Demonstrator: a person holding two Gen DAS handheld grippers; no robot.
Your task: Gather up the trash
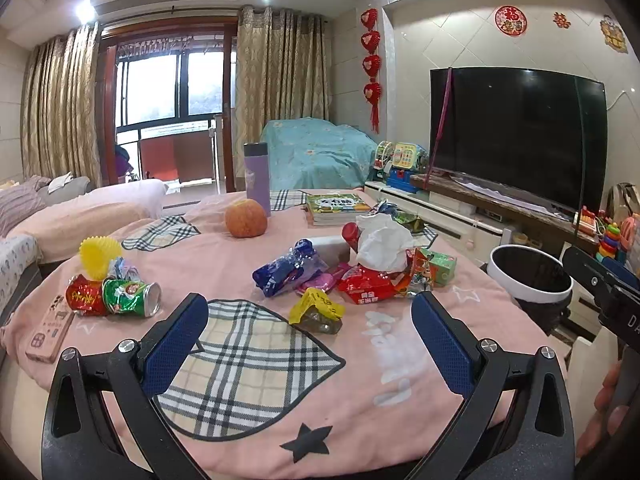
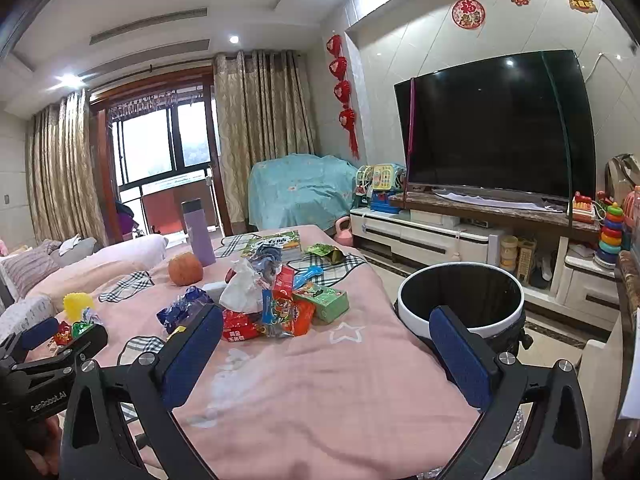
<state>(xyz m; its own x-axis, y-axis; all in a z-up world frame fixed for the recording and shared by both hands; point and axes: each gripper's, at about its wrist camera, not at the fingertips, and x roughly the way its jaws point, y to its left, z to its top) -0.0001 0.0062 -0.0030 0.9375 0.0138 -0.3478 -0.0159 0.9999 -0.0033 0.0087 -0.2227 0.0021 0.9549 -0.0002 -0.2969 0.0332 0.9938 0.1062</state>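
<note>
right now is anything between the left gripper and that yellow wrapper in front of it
Nothing visible. The left gripper is open and empty, and only bare pink cloth and its plaid patch lie before the yellow wrapper. The blue wrapper and red packet sit behind it.

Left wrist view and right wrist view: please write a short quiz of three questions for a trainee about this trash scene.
1. True or false: both grippers are holding a wrapper.
2. Which side of the table is the bin on, seen from the left wrist view? A) left B) right
3. What round fruit lies beside the purple bottle?

Key
1. False: left gripper and right gripper have jaws open, empty.
2. B: the bin stands right of the table.
3. An apple beside the purple bottle.
</note>
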